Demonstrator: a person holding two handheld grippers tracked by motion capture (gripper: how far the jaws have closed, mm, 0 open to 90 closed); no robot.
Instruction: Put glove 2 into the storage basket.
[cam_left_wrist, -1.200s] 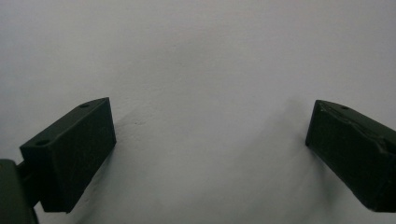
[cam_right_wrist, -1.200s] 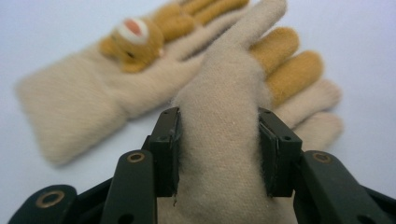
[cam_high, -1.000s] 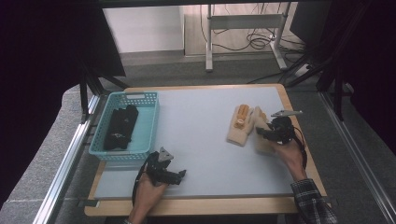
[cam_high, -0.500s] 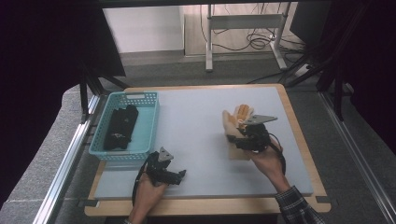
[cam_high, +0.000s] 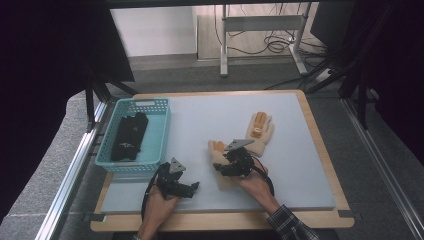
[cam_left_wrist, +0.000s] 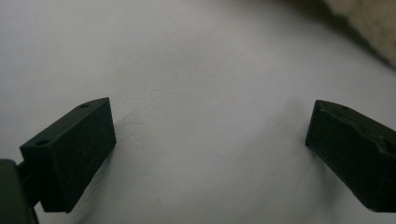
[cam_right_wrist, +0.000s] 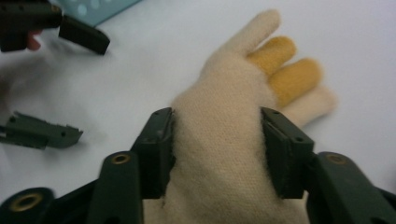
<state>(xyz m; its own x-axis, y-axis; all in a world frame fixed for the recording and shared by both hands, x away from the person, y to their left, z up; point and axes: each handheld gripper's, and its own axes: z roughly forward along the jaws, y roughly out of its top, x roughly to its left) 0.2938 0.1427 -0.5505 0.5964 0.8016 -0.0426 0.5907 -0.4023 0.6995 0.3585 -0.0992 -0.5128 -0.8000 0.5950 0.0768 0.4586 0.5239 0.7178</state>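
The right gripper (cam_high: 231, 162), at centre right a second ago, now sits low centre, jaws clamped on a cream glove (cam_right_wrist: 224, 154) dragged toward the teal basket (cam_high: 152, 137). Its mate (cam_high: 260, 131) lies behind. The left gripper (cam_high: 185, 187) waits, jaws wide, on the bench (cam_high: 200, 115).

A grey floor (cam_high: 165, 70) surrounds the wood-edged table (cam_high: 320, 130). Beyond it stand a white wall (cam_high: 150, 30) and a metal desk frame (cam_high: 260, 22) over tangled cables (cam_high: 272, 45).
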